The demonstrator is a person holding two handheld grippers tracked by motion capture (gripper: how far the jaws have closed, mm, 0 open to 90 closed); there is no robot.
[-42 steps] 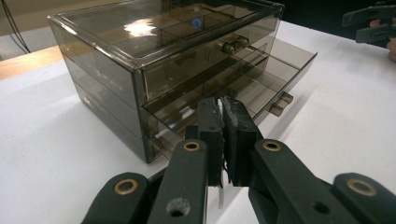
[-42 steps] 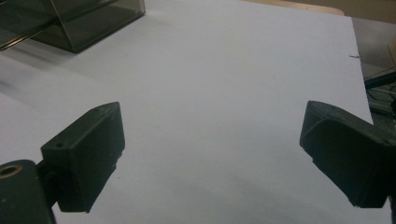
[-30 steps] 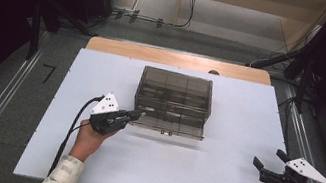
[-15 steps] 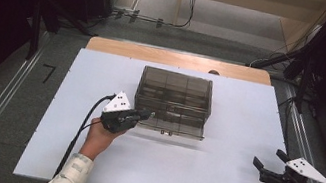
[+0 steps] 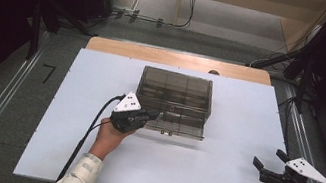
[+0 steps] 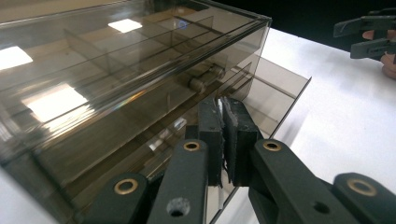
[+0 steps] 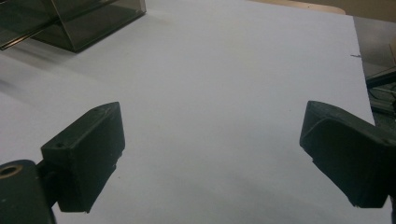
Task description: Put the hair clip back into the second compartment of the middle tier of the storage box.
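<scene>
A smoky transparent compartment box [image 5: 175,93] stands in the middle of the white table [image 5: 248,116]. A clear flap juts out low along its near side. My left gripper [image 5: 159,115] is shut, its tips at the left part of that near side. In the left gripper view the two pads [image 6: 211,130] are pressed together right against the box [image 6: 116,84], just below a small hinge, with nothing visible between them. My right gripper [image 5: 268,158] rests open near the table's front right corner. Bare table lies between its jaws [image 7: 212,121], with the box [image 7: 88,18] far off.
A black cable [image 5: 95,120] trails from the left gripper toward the table's near edge. A wooden strip [image 5: 176,59] runs along the far edge. Metal rails and dark floor flank the table. The right gripper [image 6: 364,35] appears far off in the left gripper view.
My left hand has slid to the right along the box's near side, bringing the shut tips up to the box front. The right hand has stayed still.
</scene>
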